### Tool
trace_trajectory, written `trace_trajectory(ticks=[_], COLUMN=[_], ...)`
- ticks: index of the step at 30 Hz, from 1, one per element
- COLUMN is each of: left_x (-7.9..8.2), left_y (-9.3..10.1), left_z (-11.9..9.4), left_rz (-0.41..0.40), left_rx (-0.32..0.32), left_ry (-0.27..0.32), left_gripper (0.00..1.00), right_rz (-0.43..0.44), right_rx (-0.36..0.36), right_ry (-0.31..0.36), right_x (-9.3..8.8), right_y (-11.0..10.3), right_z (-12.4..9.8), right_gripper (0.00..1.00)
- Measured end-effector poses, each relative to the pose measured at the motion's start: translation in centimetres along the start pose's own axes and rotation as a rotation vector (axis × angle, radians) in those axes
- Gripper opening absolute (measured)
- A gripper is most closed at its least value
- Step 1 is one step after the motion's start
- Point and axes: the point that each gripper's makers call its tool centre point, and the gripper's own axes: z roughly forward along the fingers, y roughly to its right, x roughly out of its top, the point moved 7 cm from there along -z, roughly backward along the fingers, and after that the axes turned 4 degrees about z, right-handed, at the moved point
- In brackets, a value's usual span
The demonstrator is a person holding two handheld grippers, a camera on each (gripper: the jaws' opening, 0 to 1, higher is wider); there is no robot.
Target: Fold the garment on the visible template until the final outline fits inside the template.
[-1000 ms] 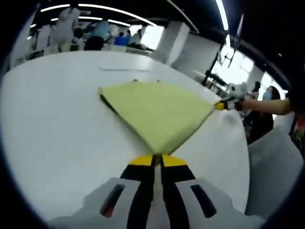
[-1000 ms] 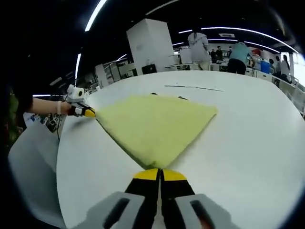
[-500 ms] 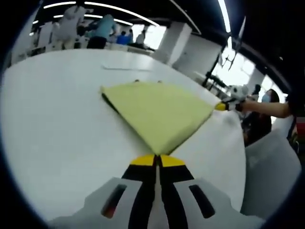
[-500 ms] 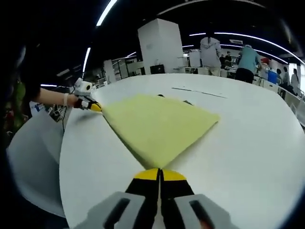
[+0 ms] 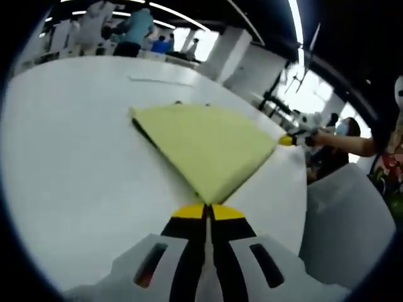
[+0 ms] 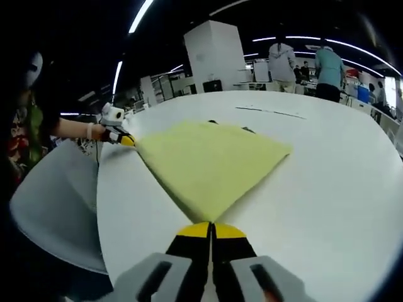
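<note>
A pale yellow garment point(image 5: 208, 141) lies folded flat on the white table point(image 5: 69, 163), its layers showing along the left edge. My left gripper point(image 5: 208, 206) is shut on the garment's nearest corner. My right gripper point(image 5: 286, 140) holds the corner at the right, with a hand behind it. In the right gripper view the garment point(image 6: 211, 160) spreads away from my right gripper point(image 6: 211, 225), which is shut on the near corner. The left gripper point(image 6: 126, 140) pinches the corner at the left. Small dark marks point(image 6: 247, 130) peek out beyond the garment's far edge.
A thin dark line point(image 5: 154, 80) point(image 6: 271, 112) crosses the table past the garment. A grey-white chair point(image 5: 343, 220) point(image 6: 56, 207) stands off the table's near edge. Several people point(image 6: 283, 63) stand far back by a white pillar point(image 6: 214, 56).
Both cameras have drawn back slightly toward the table's edge, so more of the chair shows. The garment stays stretched between the two shut grippers.
</note>
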Motion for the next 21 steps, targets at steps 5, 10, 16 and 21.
trace_trajectory(ticks=[5, 10, 16, 21], left_x=[-0.3, -0.4, -0.3, 0.4], left_y=[0.1, -0.1, -0.1, -0.7], left_z=[0.0, 0.2, -0.2, -1.3], left_rz=[-0.007, -0.005, -0.029, -0.020], left_rx=[0.002, 0.011, 0.016, 0.051], left_ry=[0.000, 0.002, 0.037, 0.083], left_gripper=[0.00, 0.00, 0.00, 0.07], right_rz=[0.026, 0.028, 0.051, 0.064], right_rx=[-0.002, -0.002, -0.029, -0.056], right_ry=[0.001, 0.003, 0.017, 0.061], right_x=[-0.4, -0.2, -0.1, 0.9], right_y=[0.0, -0.1, 0.3, 0.5], right_z=[0.3, 0.3, -0.5, -1.7], right_gripper=[0.00, 0.00, 0.01, 0.11])
